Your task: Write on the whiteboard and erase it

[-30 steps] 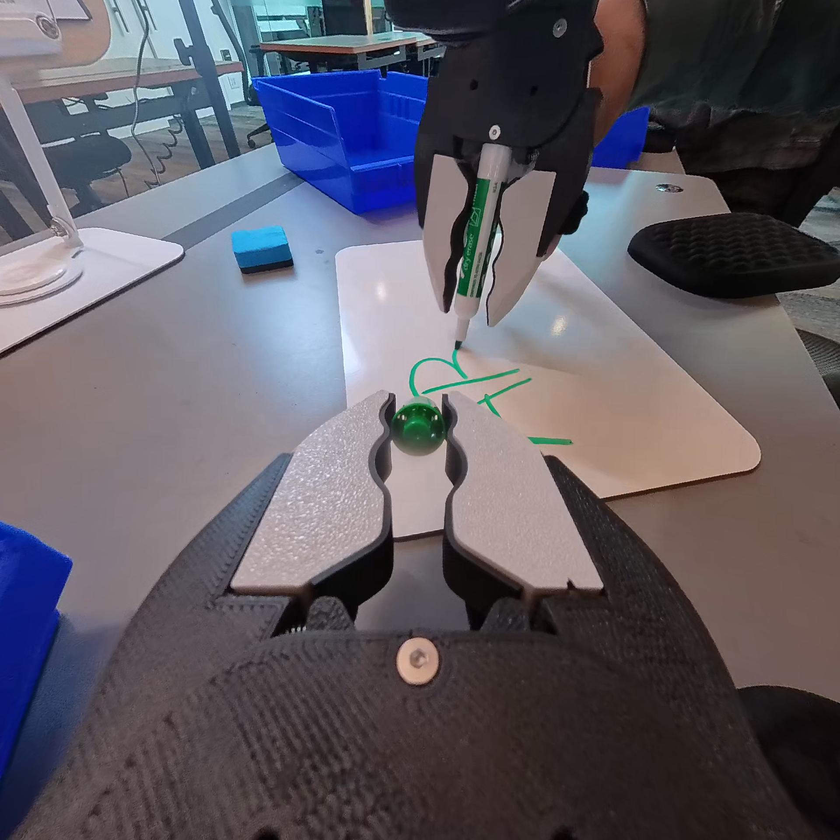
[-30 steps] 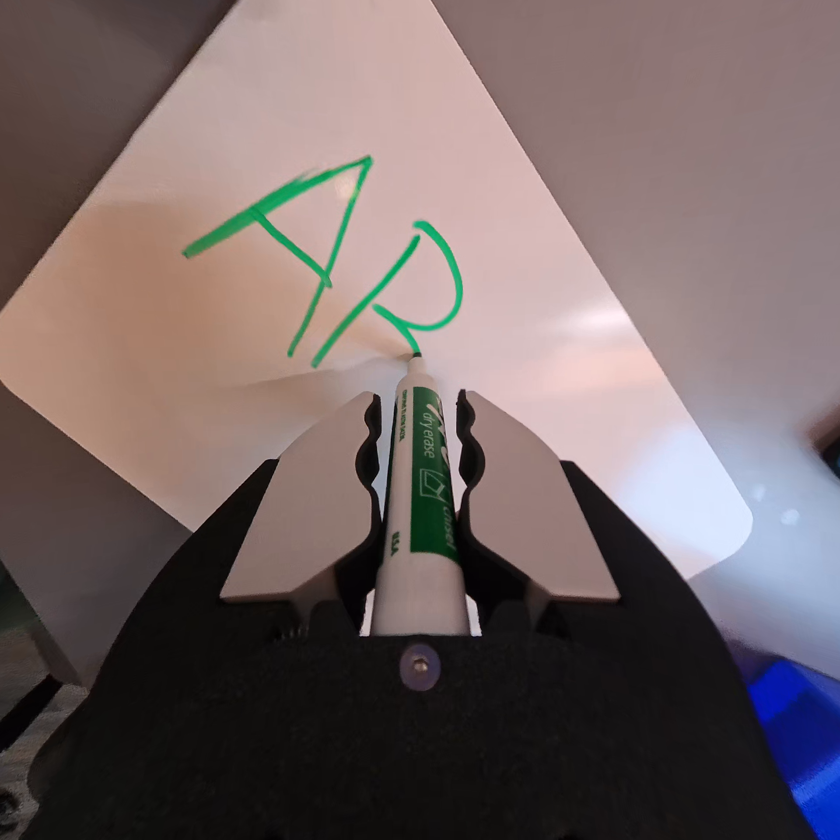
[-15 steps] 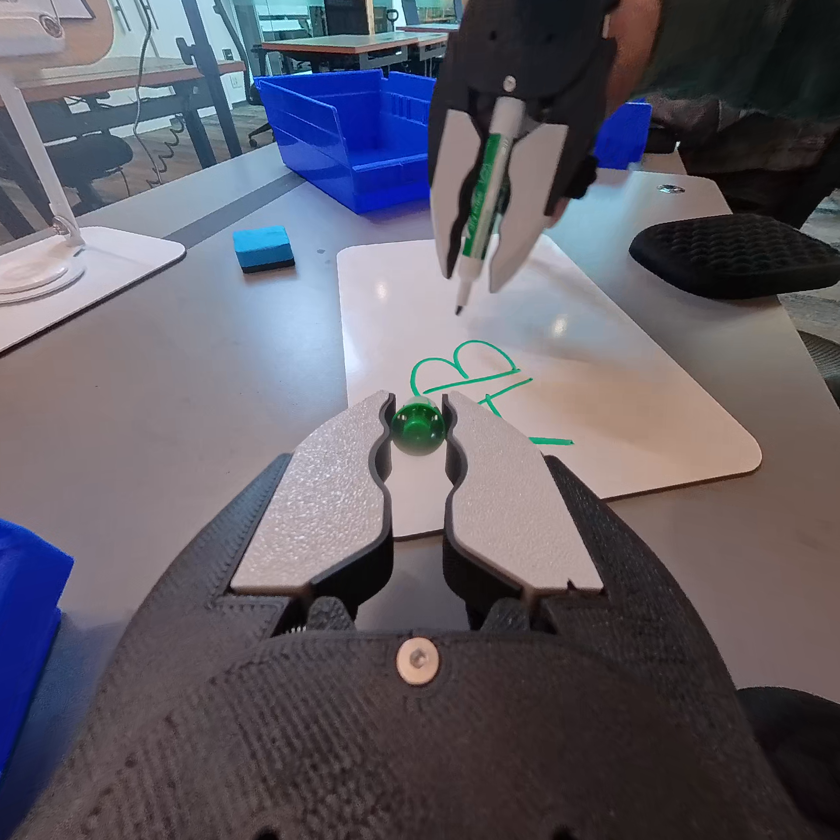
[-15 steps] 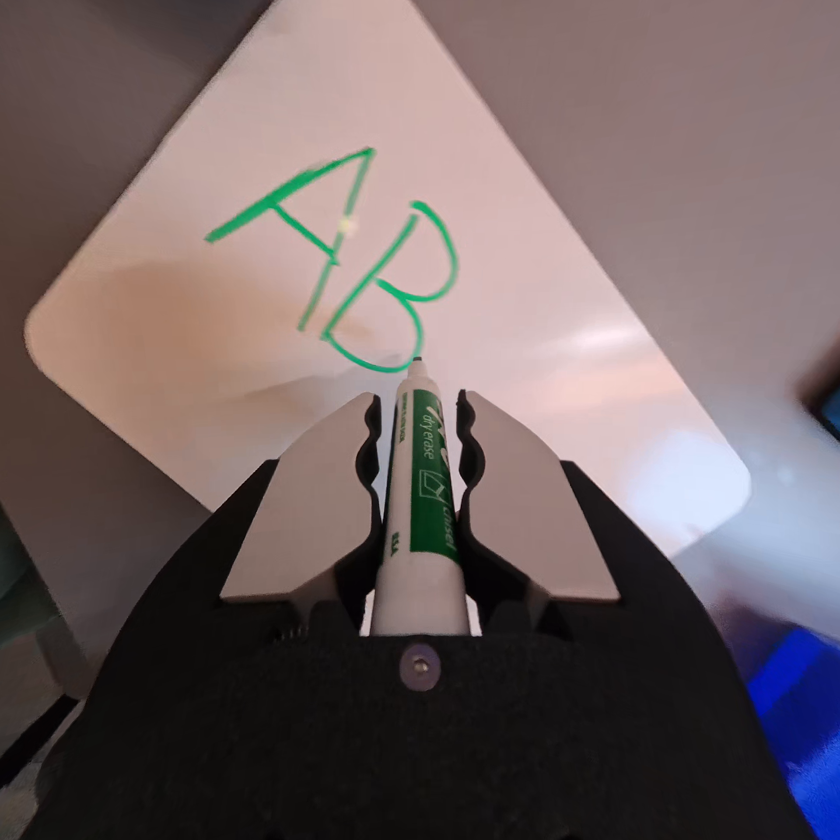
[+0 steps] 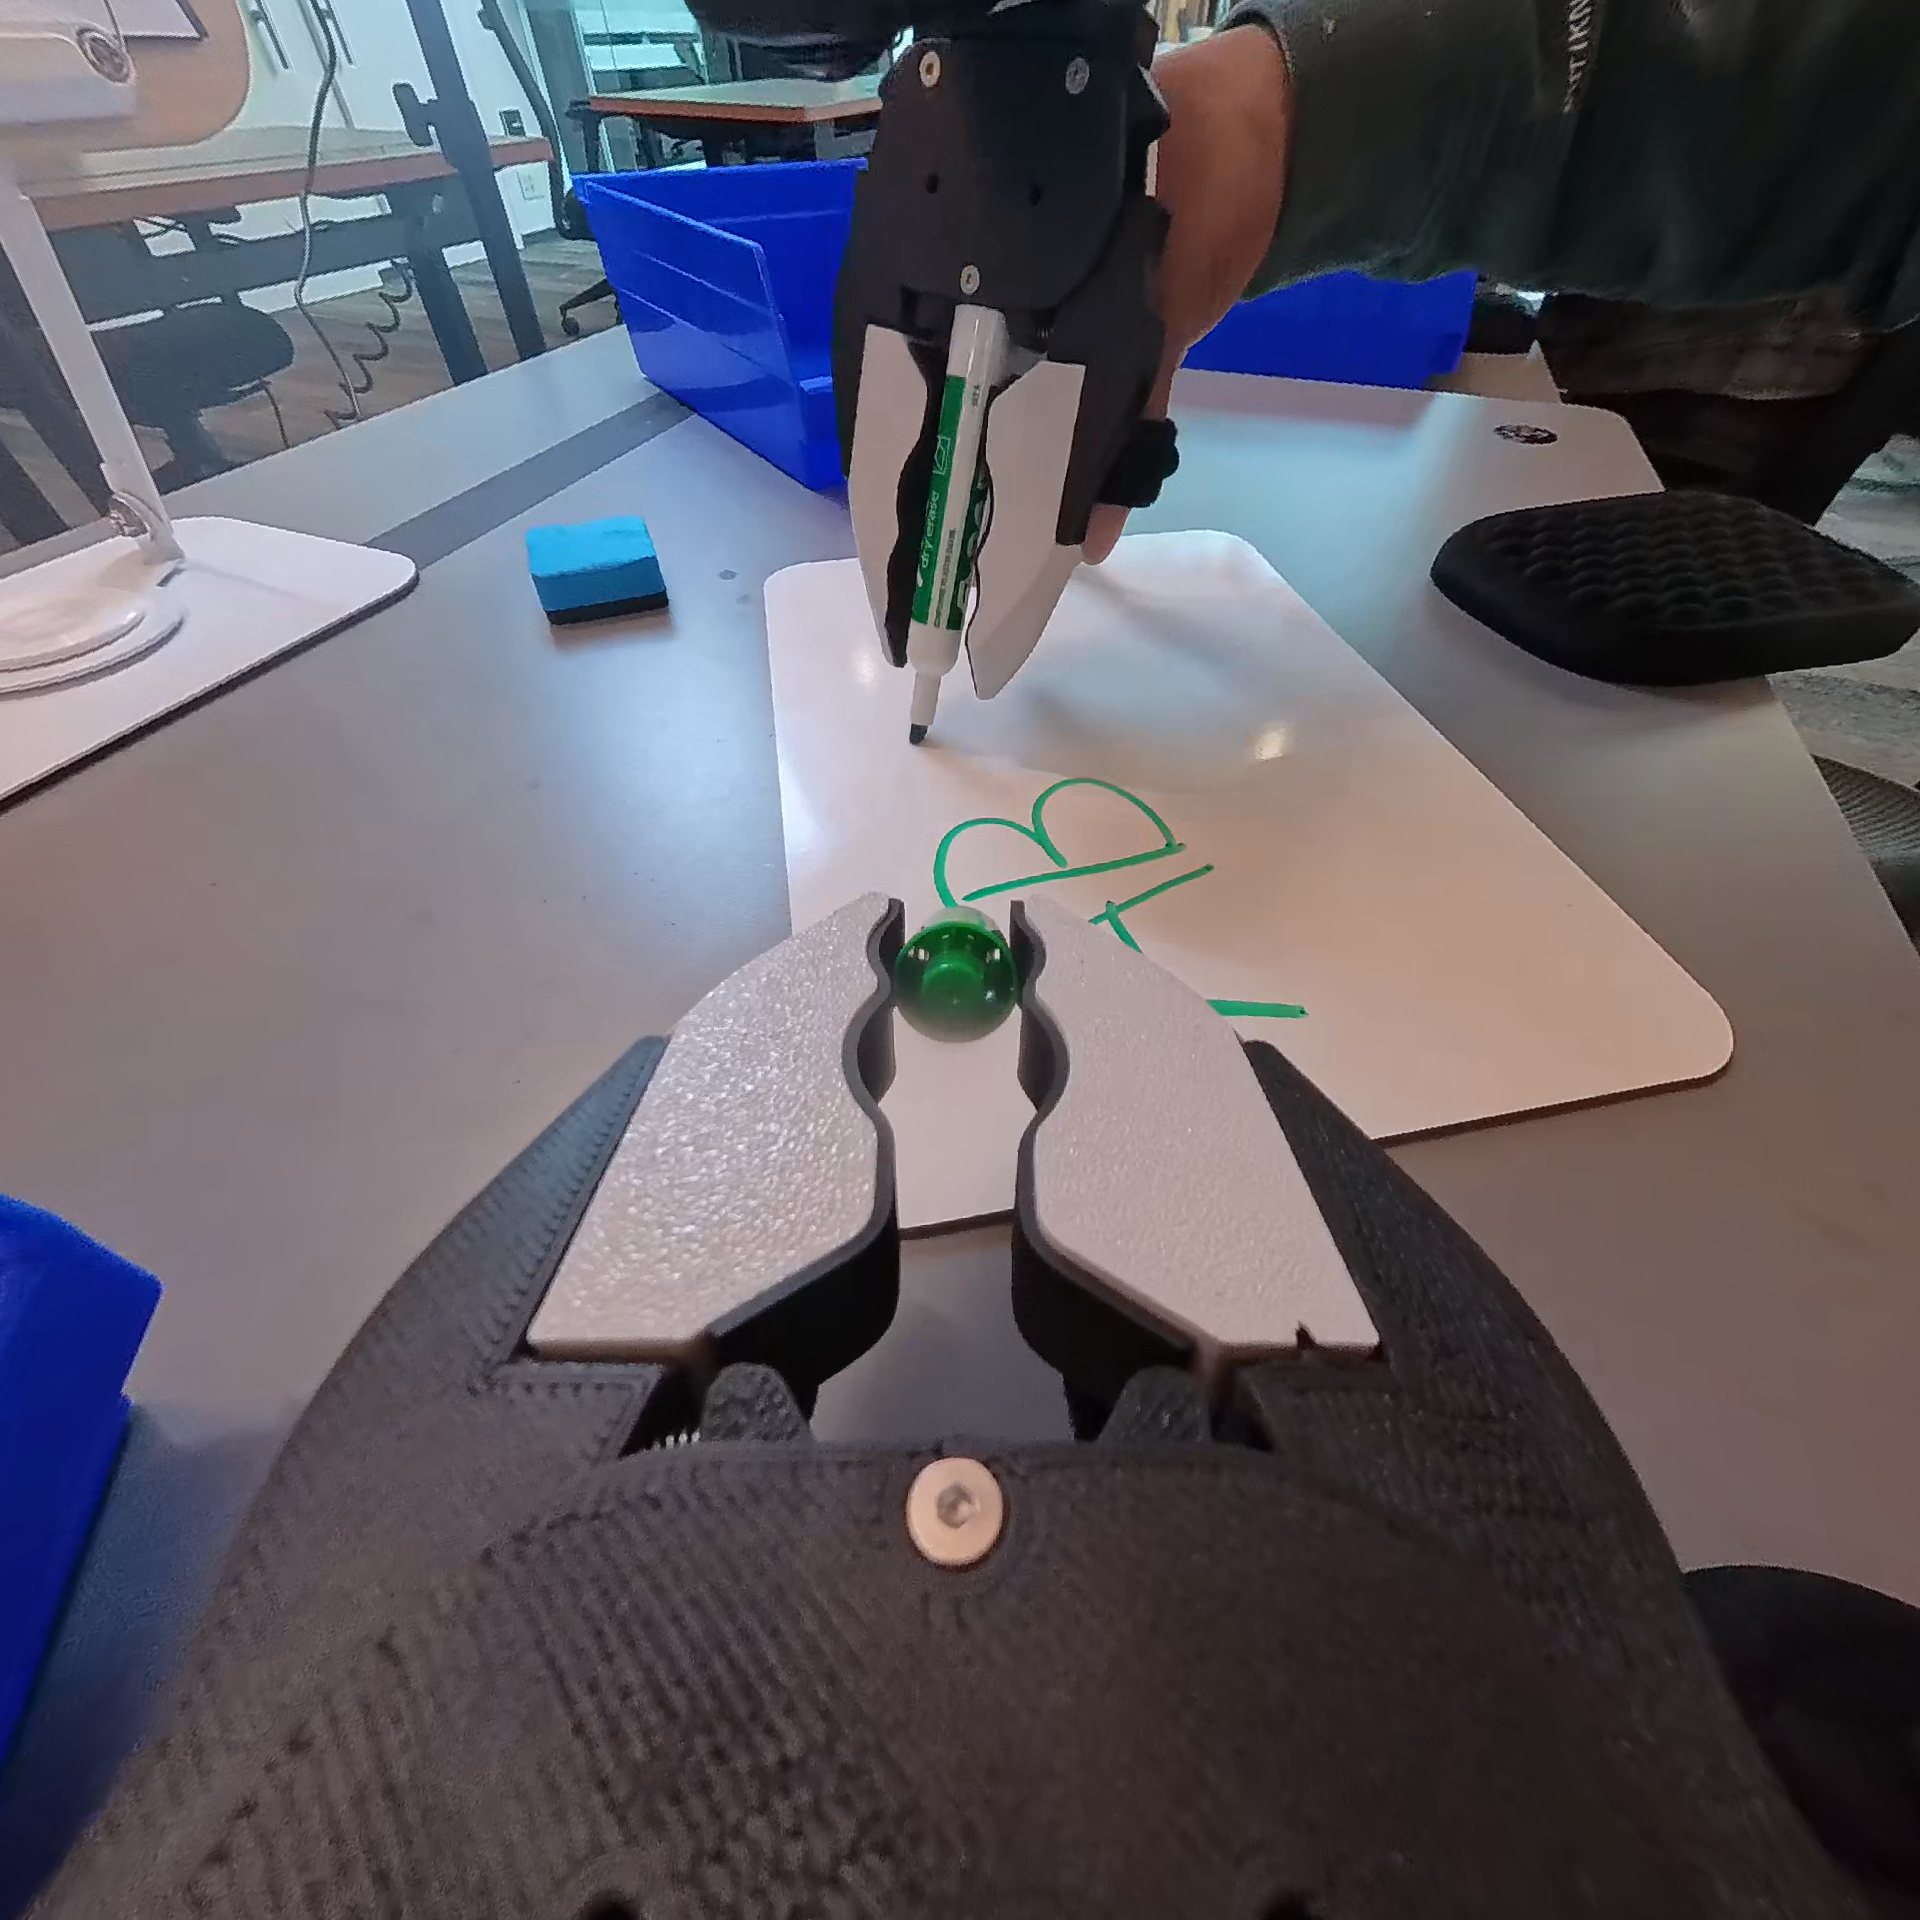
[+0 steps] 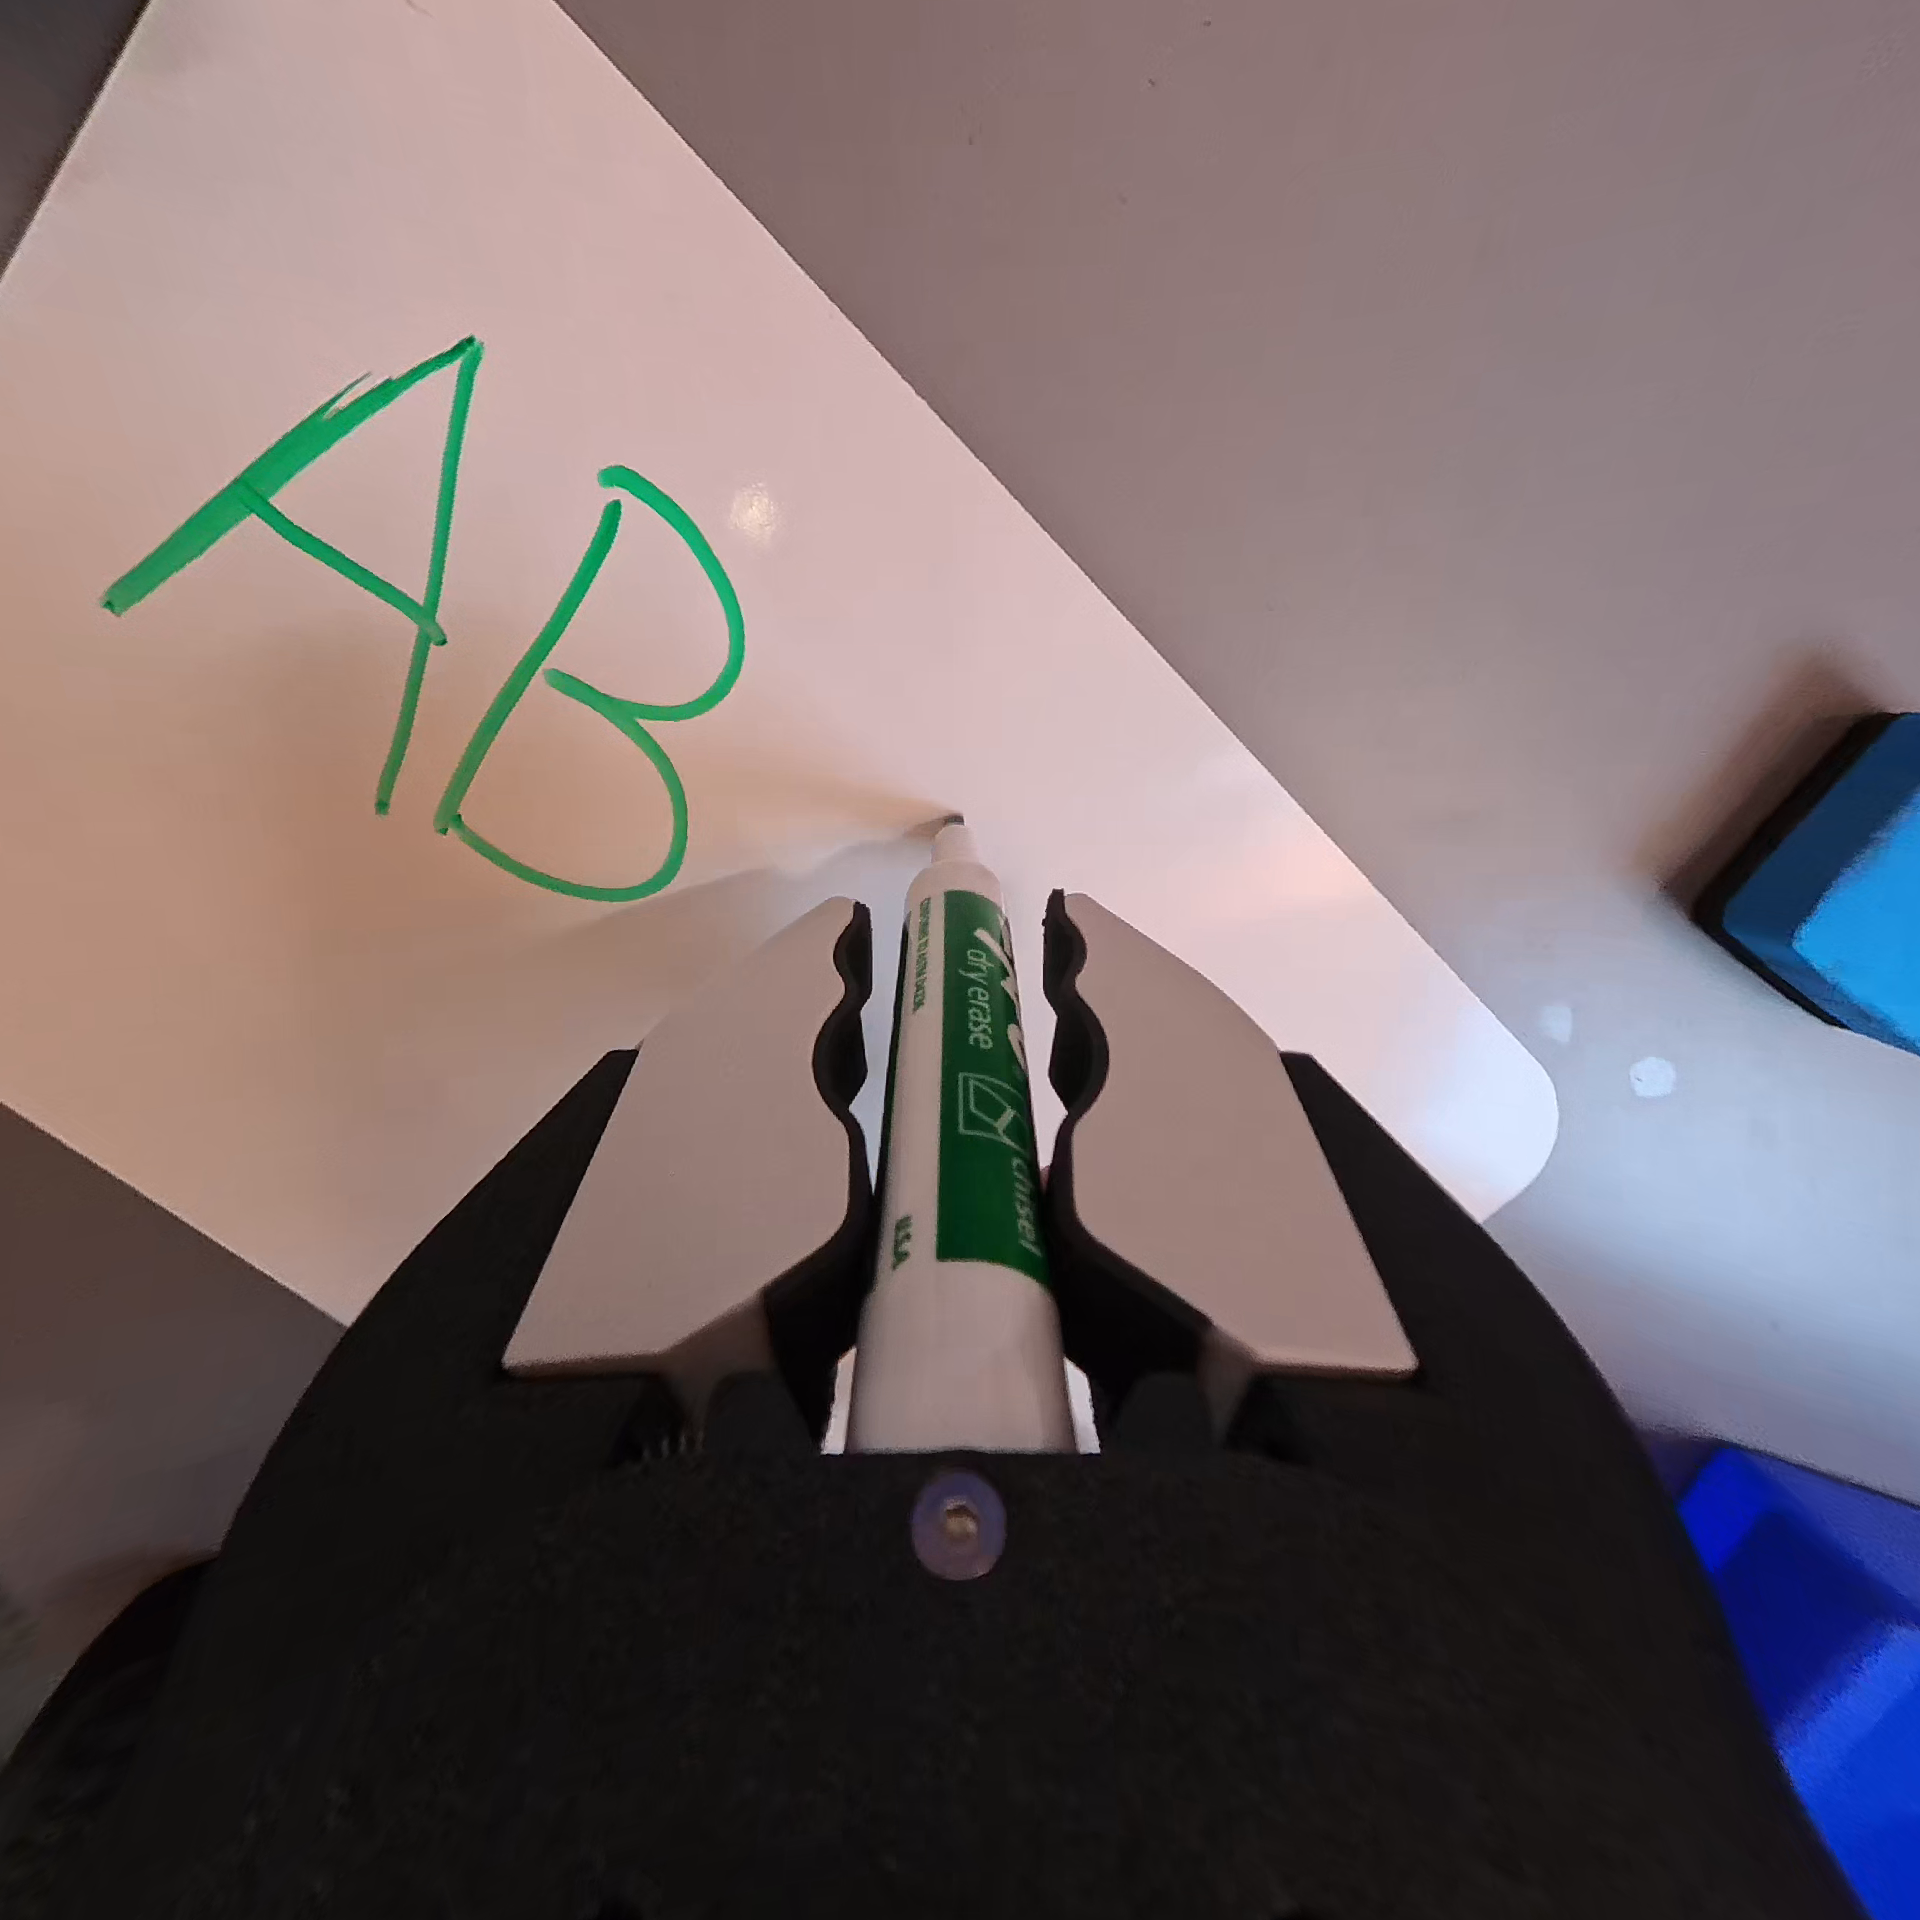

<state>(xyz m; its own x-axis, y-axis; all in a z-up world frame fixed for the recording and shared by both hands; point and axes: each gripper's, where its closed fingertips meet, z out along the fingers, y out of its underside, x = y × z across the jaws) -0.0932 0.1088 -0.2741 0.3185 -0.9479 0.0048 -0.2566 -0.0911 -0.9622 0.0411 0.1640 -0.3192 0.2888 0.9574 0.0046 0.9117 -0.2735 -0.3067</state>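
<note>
My right gripper (image 6: 951, 909) clamps the green marker (image 6: 961, 1132), tip on the whiteboard (image 5: 1403, 831) for another stroke; my left gripper (image 5: 954, 914) pinches its cap (image 5: 954, 982) (eraser (image 5: 595, 568) waits on the desk).

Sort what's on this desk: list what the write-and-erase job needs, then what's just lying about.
Needed:
whiteboard
green marker, in the right gripper
marker cap, in the left gripper
blue eraser

Lying about:
blue bin
black wrist rest
white stand base
</note>
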